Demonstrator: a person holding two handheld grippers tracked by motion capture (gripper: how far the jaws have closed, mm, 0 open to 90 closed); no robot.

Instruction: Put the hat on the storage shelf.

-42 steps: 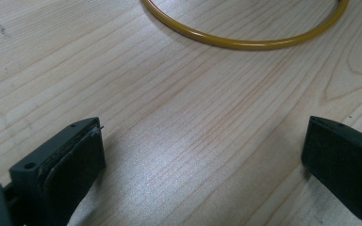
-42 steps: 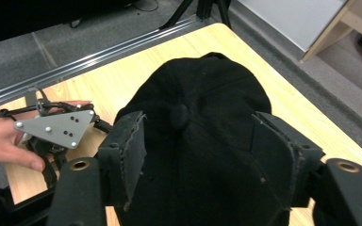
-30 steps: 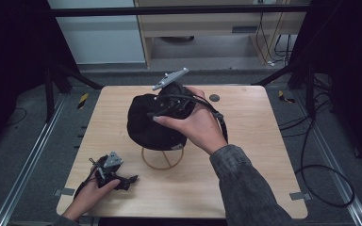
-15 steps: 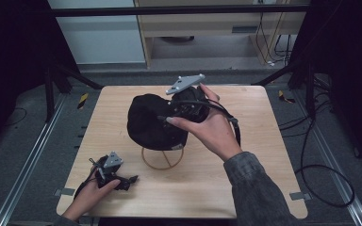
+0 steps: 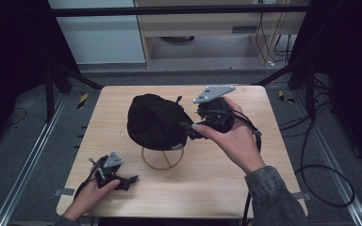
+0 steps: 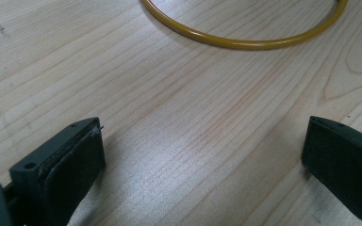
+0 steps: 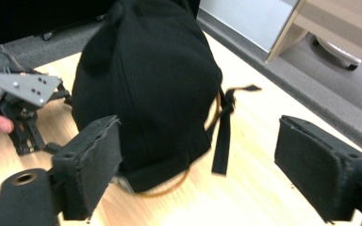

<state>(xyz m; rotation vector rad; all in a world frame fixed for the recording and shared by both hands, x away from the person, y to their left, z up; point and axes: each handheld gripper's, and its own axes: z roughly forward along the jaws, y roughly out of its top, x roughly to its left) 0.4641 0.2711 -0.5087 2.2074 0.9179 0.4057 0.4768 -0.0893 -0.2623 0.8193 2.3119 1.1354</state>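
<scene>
Black cap sits on the yellow wire stand mid-table, crown up, dome covering most of the stand so just the base ring pokes out below it on my side. My right gripper is just beside the cap's right edge, pointing at it; jaws have just been closing a bit but they're spread wide, nothing pinched. In the right gripper view the cap fills the space ahead of the pads, its rear edge and the dangling strap sit between and beyond them, pads not pressing on the fabric, whether the left pad brushes the cap I can't tell. A bit of the stand's ring shows under the cap's lower edge. My left gripper lies on the table near the front-left of the stand, well apart from the cap, hand on it. Left gripper view: jaws released, wide apart, bare wood between them, stand's ring further ahead, not touching
</scene>
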